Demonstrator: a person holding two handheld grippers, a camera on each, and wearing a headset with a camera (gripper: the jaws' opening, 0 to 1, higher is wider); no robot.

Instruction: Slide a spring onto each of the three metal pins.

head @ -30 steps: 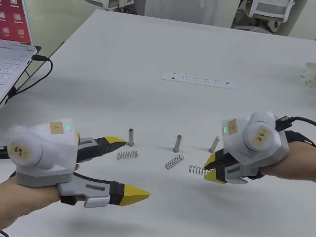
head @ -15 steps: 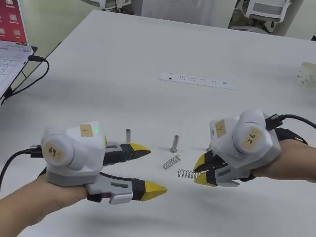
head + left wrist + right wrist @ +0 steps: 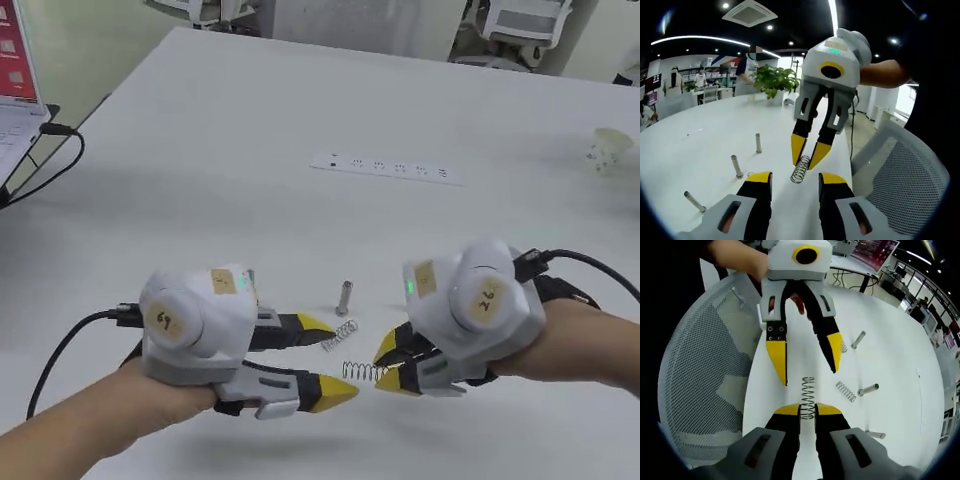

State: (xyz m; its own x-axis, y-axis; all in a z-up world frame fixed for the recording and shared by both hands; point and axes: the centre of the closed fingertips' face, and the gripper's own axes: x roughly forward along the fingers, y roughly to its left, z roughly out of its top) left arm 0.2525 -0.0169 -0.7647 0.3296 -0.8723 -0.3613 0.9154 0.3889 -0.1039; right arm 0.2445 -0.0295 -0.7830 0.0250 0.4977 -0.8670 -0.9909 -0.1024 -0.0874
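My right gripper [image 3: 386, 364] is shut on one end of a spring [image 3: 358, 371], which sticks out level toward the left gripper [image 3: 327, 360]. That gripper is open, its yellow fingertips [image 3: 336, 393] on either side of the spring's free end without touching it. From the right gripper [image 3: 807, 411], the held spring [image 3: 808, 392] points at the open left gripper [image 3: 806, 357]. The left gripper [image 3: 795, 179] faces the spring [image 3: 800, 169]. One upright metal pin [image 3: 344, 296] stands behind a loose spring [image 3: 340, 335]. Three pins [image 3: 758, 143] [image 3: 736, 166] [image 3: 694, 201] stand on the table.
A white power strip [image 3: 385, 167] lies farther back on the white table [image 3: 250, 120], with a paper cup [image 3: 607, 150] at far right. A laptop [image 3: 12, 70] and its black cable [image 3: 50, 160] sit at the left edge. Two loose springs [image 3: 845, 390] [image 3: 843, 346] lie near the pins.
Both grippers have come together toward the middle. The right one has carried its spring up and leftward, and the open left one has moved right to face it.
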